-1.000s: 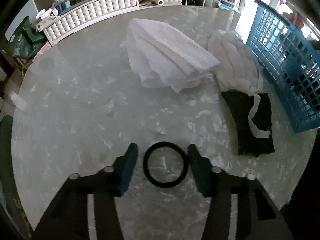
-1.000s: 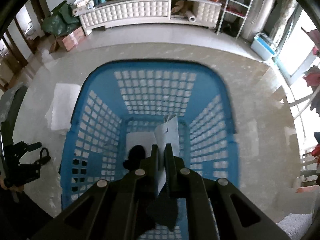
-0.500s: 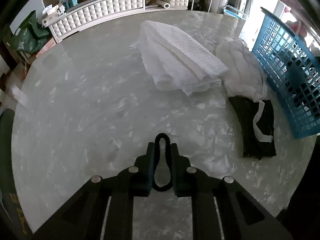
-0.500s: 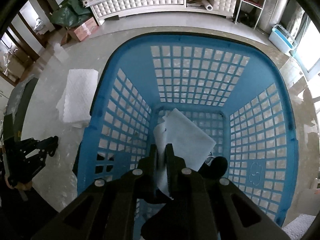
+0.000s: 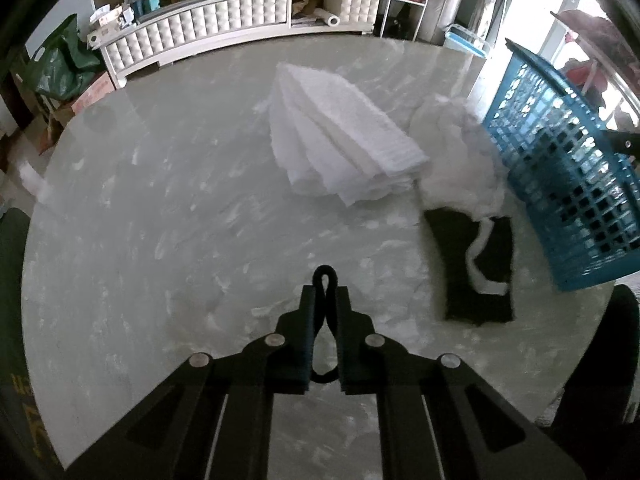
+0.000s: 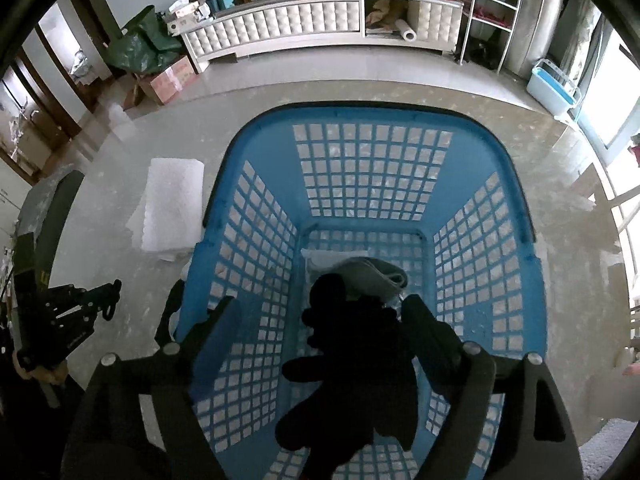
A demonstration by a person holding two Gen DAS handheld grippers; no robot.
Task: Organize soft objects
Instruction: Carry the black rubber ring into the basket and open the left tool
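My left gripper point(image 5: 325, 294) is shut on a black hair band point(image 5: 325, 280), squeezed flat between the jaws above the marble table point(image 5: 140, 208). My right gripper point(image 6: 320, 312) is open above the blue basket point(image 6: 368, 168). Inside the basket lie a white cloth point(image 6: 332, 258), a grey folded cloth point(image 6: 376, 276) and a black soft toy point(image 6: 352, 352). On the table lie a folded white towel point(image 5: 340, 140), a fluffy white item point(image 5: 456, 152) and a black cloth with a white strap point(image 5: 476, 264).
The blue basket point(image 5: 568, 176) stands at the table's right side. A tufted white cabinet point(image 5: 208, 36) runs along the far wall. The left gripper shows in the right wrist view point(image 6: 108, 298) beside the basket. The towel shows there too point(image 6: 172, 208).
My right gripper opened and let go of the white cloth, which now lies in the basket. My left gripper closed on the hair band and lifted it slightly.
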